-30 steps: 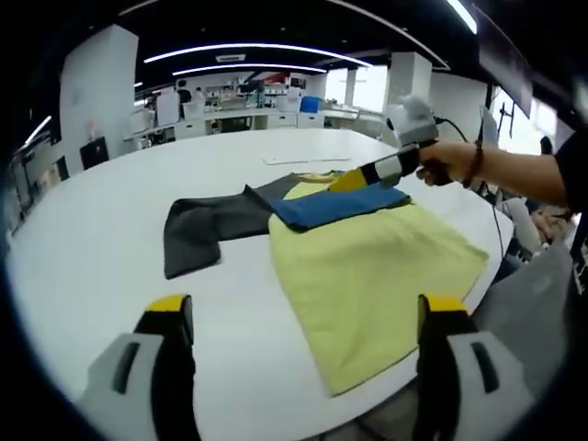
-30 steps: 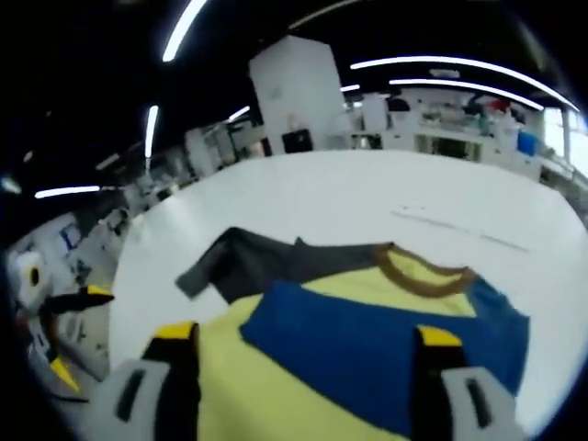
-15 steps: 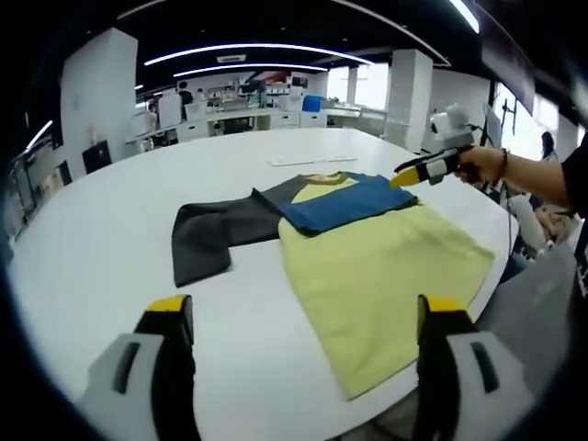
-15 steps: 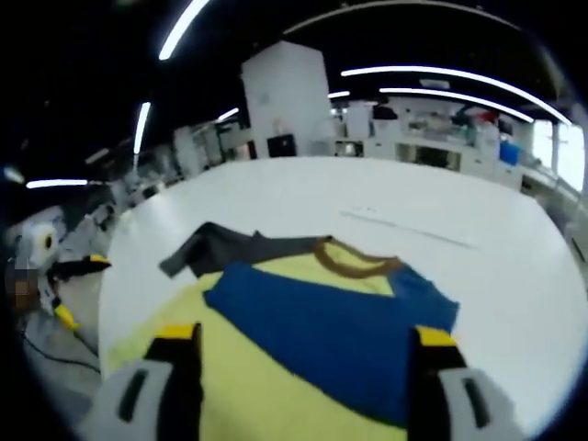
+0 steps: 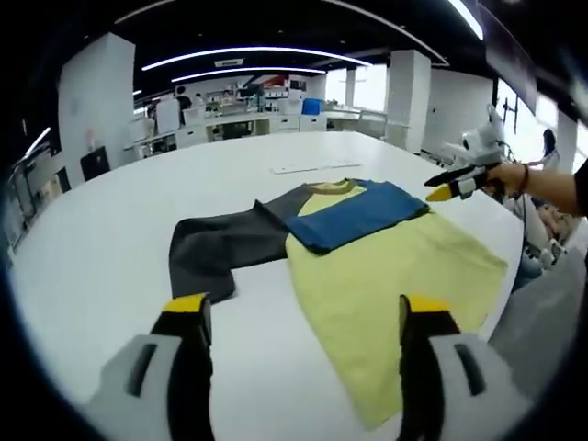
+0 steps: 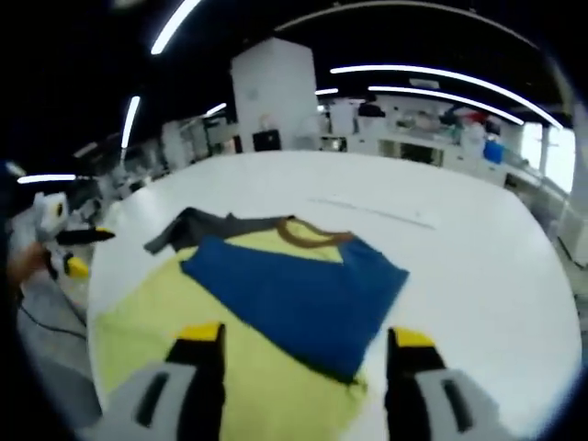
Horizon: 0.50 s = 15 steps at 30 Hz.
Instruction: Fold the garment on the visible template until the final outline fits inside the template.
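On white table [image 5: 101,248]: garment [image 5: 386,266], blue sleeve folded across; left gripper [image 5: 303,317], right gripper [image 6: 303,344] agape, empty.

A shirt [image 5: 386,266] is lying flat on the tabletop [image 5: 110,230], one sleeve [image 5: 354,213] lying folded across its chest, the other sleeve [image 5: 216,253] stretching out sideways. Beyond the collar [image 6: 308,232], what is probably a strip of tape [image 5: 315,167] is lying on the tabletop.
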Available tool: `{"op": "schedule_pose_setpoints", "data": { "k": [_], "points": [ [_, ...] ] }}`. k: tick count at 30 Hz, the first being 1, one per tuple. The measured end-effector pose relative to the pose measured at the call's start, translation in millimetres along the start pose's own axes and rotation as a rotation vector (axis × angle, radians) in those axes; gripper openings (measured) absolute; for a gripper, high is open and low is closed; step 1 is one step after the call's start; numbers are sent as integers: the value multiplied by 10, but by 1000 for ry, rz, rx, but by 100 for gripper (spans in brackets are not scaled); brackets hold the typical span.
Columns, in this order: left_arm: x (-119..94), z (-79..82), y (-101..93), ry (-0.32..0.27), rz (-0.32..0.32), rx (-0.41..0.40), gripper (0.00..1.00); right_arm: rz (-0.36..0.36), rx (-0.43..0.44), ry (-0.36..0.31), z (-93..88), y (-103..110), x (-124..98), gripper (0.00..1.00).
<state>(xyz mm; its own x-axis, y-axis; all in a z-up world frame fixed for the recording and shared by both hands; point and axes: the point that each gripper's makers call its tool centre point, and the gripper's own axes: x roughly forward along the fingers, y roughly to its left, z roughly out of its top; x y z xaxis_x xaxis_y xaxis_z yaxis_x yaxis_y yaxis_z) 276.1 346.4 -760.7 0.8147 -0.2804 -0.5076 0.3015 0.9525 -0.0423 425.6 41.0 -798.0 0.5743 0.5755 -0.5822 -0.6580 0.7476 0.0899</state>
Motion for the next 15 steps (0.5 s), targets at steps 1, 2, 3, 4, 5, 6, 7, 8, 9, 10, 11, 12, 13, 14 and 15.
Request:
{"op": "schedule_pose_setpoints", "data": {
  "k": [1,2,3,4,5,6,7,8,9,10,11,12,13,14,15],
  "points": [
    [27,12,3,-4,-3,-1,75,-6,-3,2,-13,-15,-10,63],
    [74,27,11,-8,-5,0,73,-16,-13,4,-31,-43,-25,60],
    [109,37,14,-9,-6,3,71,-20,-22,4,-45,-36,-42,55],
    [137,49,4,-9,-6,4,69,-26,-29,5,-56,-50,-49,52],
    [188,56,6,-4,-6,5,66,-40,-45,9,-84,-108,-50,49],
    [226,56,11,0,-7,4,63,-47,-57,14,-104,-135,-51,45],
    [281,62,18,0,-9,-2,61,-60,-69,17,-109,-160,-79,43],
    [293,66,18,-2,-9,-5,56,-63,-74,18,-118,-171,-85,41],
    [334,97,26,-18,0,-34,53,-68,-77,17,-160,-159,-110,39],
    [365,121,26,-32,-4,-49,49,-69,-78,17,-172,-163,-115,37],
    [412,136,20,-42,-12,-81,46,-71,-78,18,-182,-182,-95,36],
    [446,134,30,-43,-17,-86,45,-73,-78,21,-198,-197,-86,35],
    [501,118,49,-38,-19,-84,44,-74,-82,22,-205,-203,-82,33],
    [523,113,45,-33,-19,-80,43,-77,-84,23,-216,-210,-81,32],
    [562,88,51,-17,-18,-70,43,-78,-87,26,-238,-226,-82,29]
  ]
}}
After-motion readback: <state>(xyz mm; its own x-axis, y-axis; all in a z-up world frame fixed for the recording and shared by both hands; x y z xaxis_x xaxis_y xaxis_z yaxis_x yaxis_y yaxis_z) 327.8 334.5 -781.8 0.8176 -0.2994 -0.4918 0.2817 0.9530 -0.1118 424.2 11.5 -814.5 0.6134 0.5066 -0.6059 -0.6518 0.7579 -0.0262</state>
